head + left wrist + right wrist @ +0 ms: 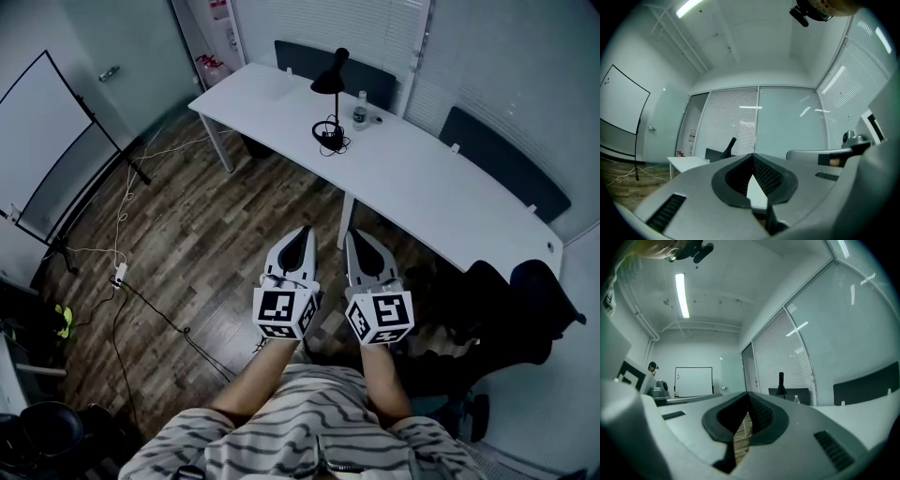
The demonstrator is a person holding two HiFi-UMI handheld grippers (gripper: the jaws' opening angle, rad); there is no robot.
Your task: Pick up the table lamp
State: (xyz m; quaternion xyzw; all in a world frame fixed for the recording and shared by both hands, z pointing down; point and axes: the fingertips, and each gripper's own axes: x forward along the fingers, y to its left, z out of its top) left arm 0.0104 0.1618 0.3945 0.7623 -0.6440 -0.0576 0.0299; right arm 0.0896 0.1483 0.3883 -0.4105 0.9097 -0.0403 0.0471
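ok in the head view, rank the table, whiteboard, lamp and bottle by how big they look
1. white table
2. whiteboard
3. table lamp
4. bottle
Each gap is clear in this view, so nothing ties.

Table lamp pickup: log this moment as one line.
stage: pre-grasp | table lamp: upright on table, untouched | left gripper: jaws shut, empty | right gripper: jaws shut, empty

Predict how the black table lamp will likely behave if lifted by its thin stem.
The table lamp probably feels bottom-heavy, given its broad round base. Its thin stem looks rigid, so it shouldn't flop. The cord bundled at the base may dangle or snag.
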